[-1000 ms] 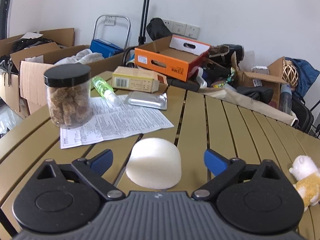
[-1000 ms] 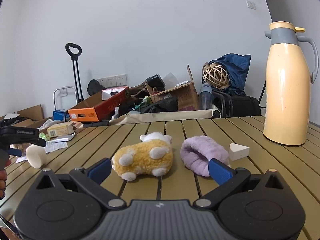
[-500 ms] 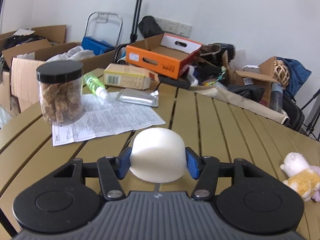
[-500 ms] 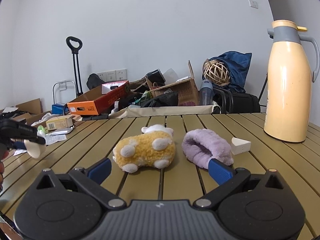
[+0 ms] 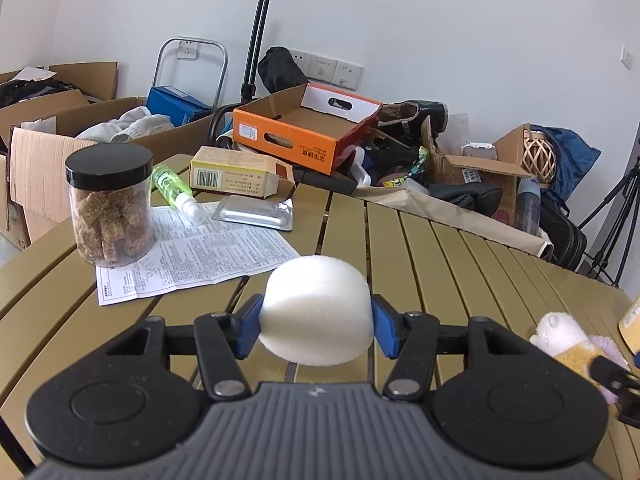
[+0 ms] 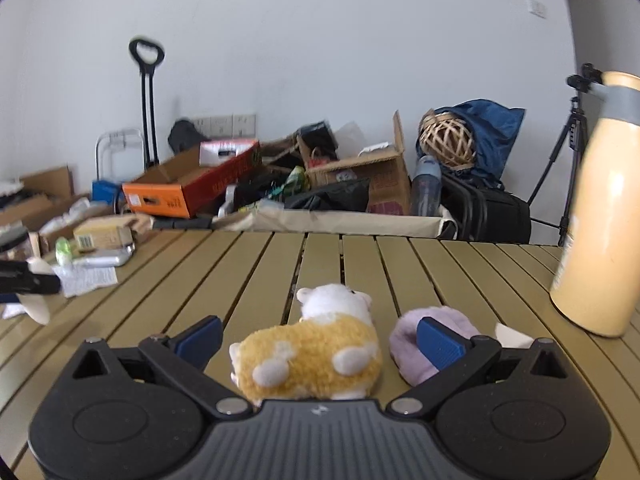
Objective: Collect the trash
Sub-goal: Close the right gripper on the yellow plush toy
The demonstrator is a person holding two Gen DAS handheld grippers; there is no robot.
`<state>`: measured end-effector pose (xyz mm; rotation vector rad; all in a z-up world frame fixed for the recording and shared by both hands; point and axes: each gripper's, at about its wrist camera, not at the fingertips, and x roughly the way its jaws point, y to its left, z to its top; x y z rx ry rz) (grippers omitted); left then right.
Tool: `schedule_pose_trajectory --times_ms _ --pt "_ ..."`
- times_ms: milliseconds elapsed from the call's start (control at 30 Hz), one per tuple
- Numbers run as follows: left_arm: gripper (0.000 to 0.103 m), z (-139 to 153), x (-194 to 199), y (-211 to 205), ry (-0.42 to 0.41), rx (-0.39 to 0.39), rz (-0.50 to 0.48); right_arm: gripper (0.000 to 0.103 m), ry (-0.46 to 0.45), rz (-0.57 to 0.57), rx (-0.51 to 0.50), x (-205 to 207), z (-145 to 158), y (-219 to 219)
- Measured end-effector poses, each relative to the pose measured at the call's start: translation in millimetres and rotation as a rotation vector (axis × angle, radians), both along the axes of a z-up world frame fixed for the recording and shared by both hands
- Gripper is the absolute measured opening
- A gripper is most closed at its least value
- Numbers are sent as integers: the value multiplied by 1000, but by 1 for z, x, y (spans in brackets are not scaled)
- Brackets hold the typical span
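Observation:
A white foam dome [image 5: 316, 300] sits between the blue pads of my left gripper [image 5: 318, 324], which is shut on it and holds it just above the slatted table [image 5: 460, 264]. In the right wrist view the same foam [image 6: 38, 308] shows at the far left. My right gripper [image 6: 319, 340] is open, its fingers on either side of a yellow-and-white plush toy [image 6: 312, 360] lying on the table. A purple fuzzy piece [image 6: 404, 346] lies behind its right finger, with a white wedge [image 6: 510, 334] beside it.
On the left of the table are a black-lidded jar [image 5: 108, 204], a printed leaflet [image 5: 192, 252], a green spray bottle [image 5: 172, 188], a foil pack [image 5: 256, 212] and a small carton [image 5: 232, 172]. A tall cream thermos [image 6: 600, 224] stands at right. Boxes and bags crowd the floor behind.
My left gripper closed on the foam dome and lifted it slightly. My right gripper moved forward over the plush toy, and the thermos slid toward the right edge of its view.

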<state>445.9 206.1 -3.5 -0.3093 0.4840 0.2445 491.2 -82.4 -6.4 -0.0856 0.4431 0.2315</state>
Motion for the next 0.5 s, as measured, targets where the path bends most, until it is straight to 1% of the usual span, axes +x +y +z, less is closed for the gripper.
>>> schedule_pose_trajectory --times_ms 133,233,333,433,500 --pt "58 3 -1 3 -12 -10 3 103 73 21 -66 22 -5 15" --pt "58 1 0 4 -4 -18 4 103 132 63 -93 32 -11 26" --pt "58 2 0 5 -4 -17 7 103 140 36 -155 38 -17 35" --pt "58 2 -1 6 -8 -20 7 103 150 8 -188 45 -25 37" --pt "58 2 -1 5 -8 -18 8 103 159 -1 -188 49 -27 35"
